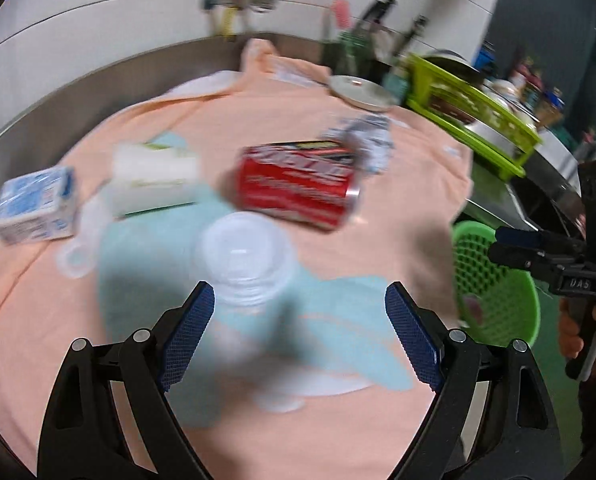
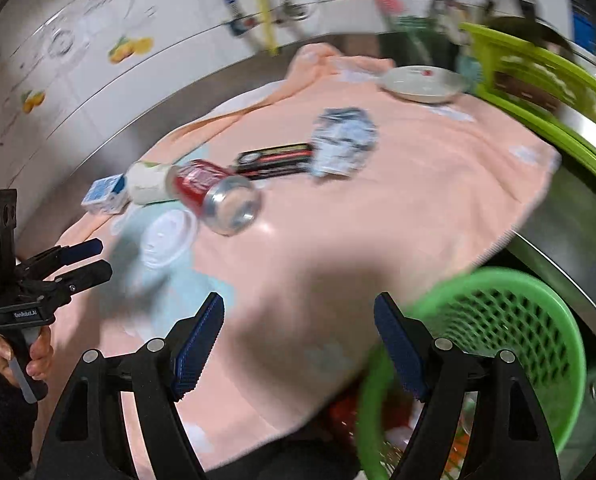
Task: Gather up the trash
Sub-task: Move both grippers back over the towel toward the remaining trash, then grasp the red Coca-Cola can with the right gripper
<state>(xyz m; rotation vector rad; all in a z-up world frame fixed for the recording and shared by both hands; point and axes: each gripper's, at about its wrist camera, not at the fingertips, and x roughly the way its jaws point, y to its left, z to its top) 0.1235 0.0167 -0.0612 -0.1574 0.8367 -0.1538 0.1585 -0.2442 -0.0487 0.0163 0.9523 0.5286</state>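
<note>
1. Hovering over a peach cloth (image 1: 397,208) on the worktop, the left tongs (image 1: 299,312) stand released and empty; a clear plastic cup (image 1: 244,258) lies just ahead, a red can (image 1: 298,188) beyond it, a blue-white carton (image 1: 36,204) far left.
2. Gaping and empty too, the right tongs (image 2: 299,328) hang above the cloth's edge, beside a green basket (image 2: 509,320) holding trash.

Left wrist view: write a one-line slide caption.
Open left gripper above a clear plastic cup, red can beyond, on a peach cloth.
</note>
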